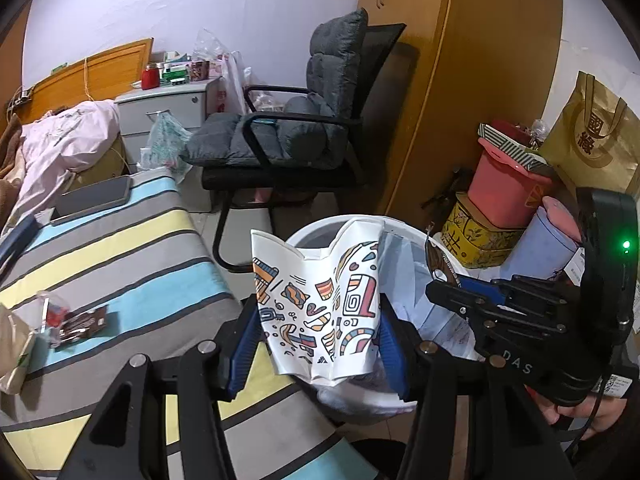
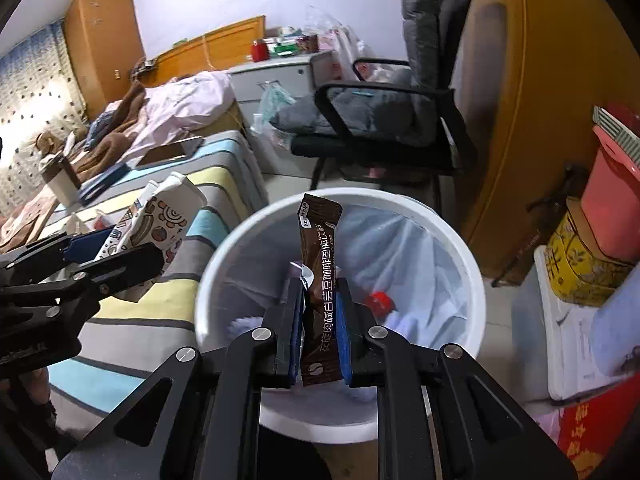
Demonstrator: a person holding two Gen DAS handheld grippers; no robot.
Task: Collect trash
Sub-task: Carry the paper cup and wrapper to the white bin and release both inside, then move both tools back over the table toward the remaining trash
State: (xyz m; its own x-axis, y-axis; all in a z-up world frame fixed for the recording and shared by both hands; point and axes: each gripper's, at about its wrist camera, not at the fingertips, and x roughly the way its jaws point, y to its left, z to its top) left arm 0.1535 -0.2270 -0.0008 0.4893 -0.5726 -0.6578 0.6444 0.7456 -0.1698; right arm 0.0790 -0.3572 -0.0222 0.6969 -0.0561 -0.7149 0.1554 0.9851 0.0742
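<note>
My left gripper (image 1: 318, 344) is shut on a crushed white paper cup (image 1: 320, 300) with colourful patterns and holds it at the near rim of the white trash bin (image 1: 316, 228). The cup also shows in the right wrist view (image 2: 160, 220), beside the bin. My right gripper (image 2: 320, 320) is shut on a brown coffee sachet (image 2: 320, 280) and holds it upright over the white trash bin (image 2: 224, 264), which is lined with a clear bag and holds a red cap (image 2: 380, 301). The right gripper also shows in the left wrist view (image 1: 440, 286).
A striped bed (image 1: 120, 264) lies left of the bin with more wrappers (image 1: 76, 322) and a phone (image 1: 96, 198) on it. A black chair (image 1: 304, 144) stands behind the bin. Boxes and a pink bucket (image 1: 508, 188) are stacked at the right by the wardrobe.
</note>
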